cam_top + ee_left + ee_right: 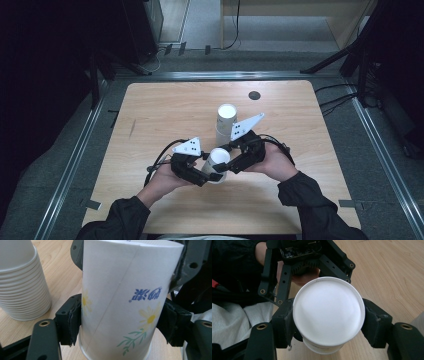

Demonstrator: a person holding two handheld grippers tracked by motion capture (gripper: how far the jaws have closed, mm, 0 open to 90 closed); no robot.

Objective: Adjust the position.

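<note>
An upside-down white paper cup (218, 159) with a yellow flower print and blue lettering (125, 302) is held just above the wooden table (165, 110) near its front edge. My left gripper (122, 325) is shut on the cup's lower part, near the rim, its pads pressing both sides. My right gripper (328, 322) is shut on the same cup nearer its flat white base (329, 311). In the high view the left gripper (200, 172) and the right gripper (235, 160) meet at the cup from either side.
A stack of upside-down white paper cups (226, 119) stands just behind the grippers; its ribbed rims (22, 290) are close on the left in the left gripper view. A dark round hole (254, 95) lies near the table's far edge.
</note>
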